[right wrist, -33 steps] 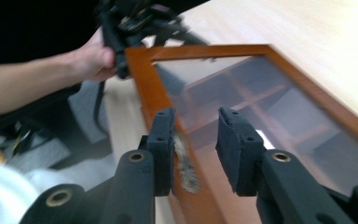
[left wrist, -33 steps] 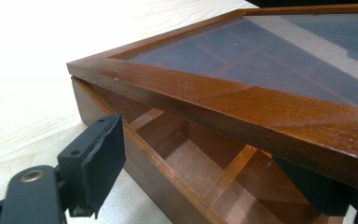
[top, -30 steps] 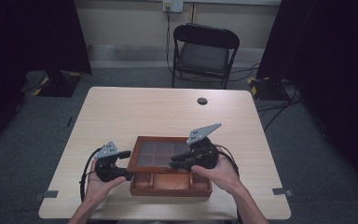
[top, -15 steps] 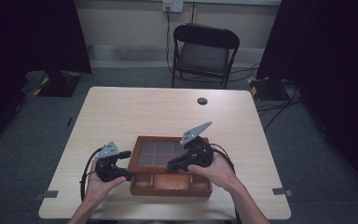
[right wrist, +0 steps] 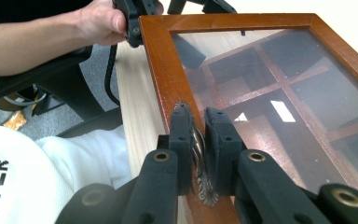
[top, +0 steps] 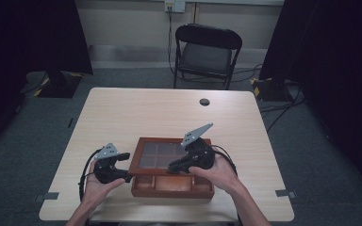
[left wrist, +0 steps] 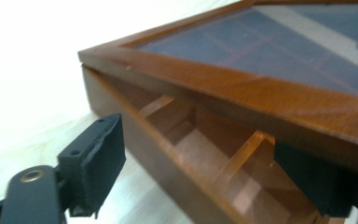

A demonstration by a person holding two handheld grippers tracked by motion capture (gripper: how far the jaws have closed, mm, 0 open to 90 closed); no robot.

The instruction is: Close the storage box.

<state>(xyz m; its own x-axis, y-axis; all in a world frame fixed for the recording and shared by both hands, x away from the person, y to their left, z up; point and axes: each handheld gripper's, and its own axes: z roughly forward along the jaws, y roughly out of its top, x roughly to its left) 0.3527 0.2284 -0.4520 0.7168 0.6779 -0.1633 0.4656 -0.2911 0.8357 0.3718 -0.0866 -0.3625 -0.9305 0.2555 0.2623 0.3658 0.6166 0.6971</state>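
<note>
A brown wooden box [top: 172, 187] with inner dividers lies near the table's front edge. Its glass-paned lid [top: 162, 155] is hinged at the back and stands slightly raised at the front. My right gripper [right wrist: 196, 114] is shut on the small metal clasp [right wrist: 200, 149] on the lid's front rail [right wrist: 161, 60]. My left gripper [left wrist: 205, 154] straddles the box's left side wall [left wrist: 154, 154], with one pad [left wrist: 95, 163] outside and clear of the wood and the other inside under the lid [left wrist: 242, 84]. Its jaws have just been closing around that wall. In the high view both grippers, left [top: 127, 168] and right [top: 173, 167], sit at the box's front.
A small black round object [top: 204, 101] lies at the table's far edge. A black folding chair [top: 207, 52] stands behind the table [top: 122, 113]. Black cables loop from each gripper beside the box. The person's white-clothed lap [right wrist: 37, 177] is close below the front edge.
The right gripper has edged slightly left along the lid's front rail. The left hand and the box have kept their places.
</note>
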